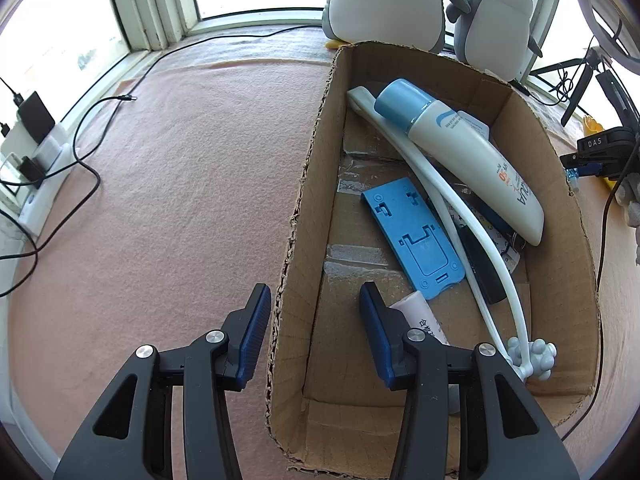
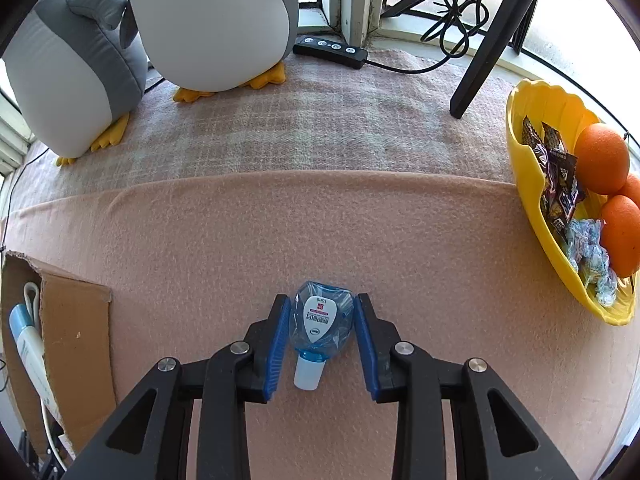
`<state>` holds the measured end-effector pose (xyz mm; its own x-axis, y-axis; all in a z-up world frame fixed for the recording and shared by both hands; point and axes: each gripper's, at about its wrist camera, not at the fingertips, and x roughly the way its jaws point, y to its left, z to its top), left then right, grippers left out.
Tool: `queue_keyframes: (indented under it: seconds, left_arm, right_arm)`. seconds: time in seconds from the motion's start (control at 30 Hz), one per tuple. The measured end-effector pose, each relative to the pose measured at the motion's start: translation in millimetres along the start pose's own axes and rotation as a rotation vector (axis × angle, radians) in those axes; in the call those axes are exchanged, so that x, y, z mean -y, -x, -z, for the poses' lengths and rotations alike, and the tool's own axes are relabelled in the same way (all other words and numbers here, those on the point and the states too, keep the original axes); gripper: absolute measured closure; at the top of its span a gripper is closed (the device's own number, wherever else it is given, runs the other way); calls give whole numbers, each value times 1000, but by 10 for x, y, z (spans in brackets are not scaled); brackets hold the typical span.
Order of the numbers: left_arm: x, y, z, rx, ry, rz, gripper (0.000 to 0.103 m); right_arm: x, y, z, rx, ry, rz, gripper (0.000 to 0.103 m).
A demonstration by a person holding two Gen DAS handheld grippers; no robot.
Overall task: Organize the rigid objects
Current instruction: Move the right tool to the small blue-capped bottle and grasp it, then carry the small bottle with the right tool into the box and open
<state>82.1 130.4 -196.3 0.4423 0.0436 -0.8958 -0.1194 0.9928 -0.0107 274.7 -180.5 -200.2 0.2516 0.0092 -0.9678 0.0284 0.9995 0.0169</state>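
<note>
Straddling small bottle [image 2: 321, 322] — right hand-held gripper [image 2: 322, 344], jaws parted

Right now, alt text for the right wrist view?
The right hand-held gripper straddles a small blue bottle lying on the pink blanket, fingers open at its sides. A yellow bowl of oranges and sweets sits right, two plush penguins behind, and a cardboard box left.

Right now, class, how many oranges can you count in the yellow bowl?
3: one orange at the far end, a second nearer, a third peeking between them at the picture edge. More may be hidden.
</note>
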Motion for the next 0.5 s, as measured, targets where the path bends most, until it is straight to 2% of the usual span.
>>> queue_keyframes:
  seconds: [0.27, 0.5]
  left_arm:
    - [3, 4, -1, 1, -1, -1, 58]
    - [-1, 3, -2, 0, -1, -2, 58]
  right_arm:
    - [-39, 331, 276, 82, 31, -47, 74]
    - [-429, 811, 490, 155, 134, -140, 74]
